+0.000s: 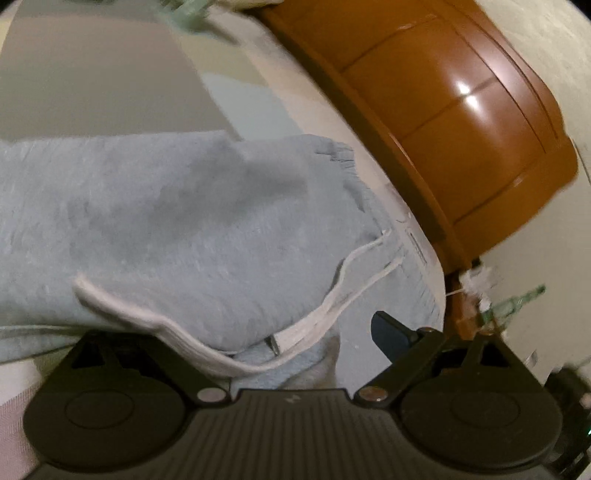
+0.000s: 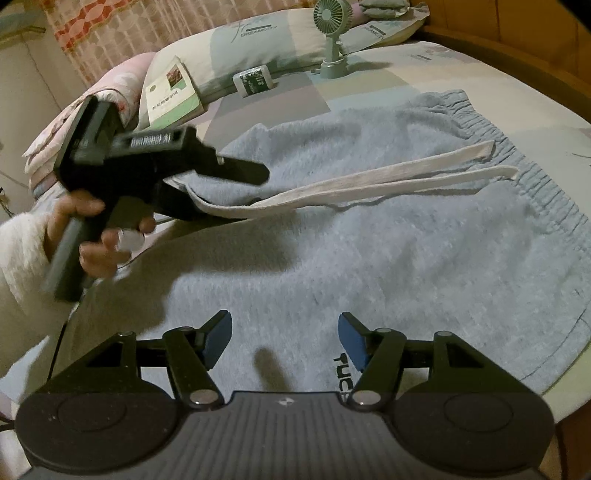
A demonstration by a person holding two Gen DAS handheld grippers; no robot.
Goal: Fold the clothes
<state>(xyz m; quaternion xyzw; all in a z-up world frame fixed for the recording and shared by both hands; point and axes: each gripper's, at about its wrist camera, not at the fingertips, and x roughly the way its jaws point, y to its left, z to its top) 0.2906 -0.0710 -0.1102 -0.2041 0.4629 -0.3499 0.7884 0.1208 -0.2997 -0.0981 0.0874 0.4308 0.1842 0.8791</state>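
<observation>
**Shorts spread on the bed, left gripper at the drawstring**

Left wrist view: I see the blue shorts [image 1: 177, 221] lying on the bed [image 1: 325, 110], waistband toward the wooden footboard [image 1: 443, 110]. The white drawstring [image 1: 192, 332] drapes across my left gripper [image 1: 317, 343]; one finger is hidden under the cloth, so I cannot tell whether it grips.

Right wrist view: my right gripper [image 2: 285, 341] hovers over the shorts [image 2: 369, 258], fingers [image 2: 351, 339] spread apart, holding nothing. The left gripper [image 2: 236, 173] sits at the drawstring's [image 2: 369, 181] looped end. A small fan [image 2: 332, 40], a book [image 2: 171, 92] and a small packet [image 2: 255, 81] lie near the pillow [image 2: 266, 33].
</observation>
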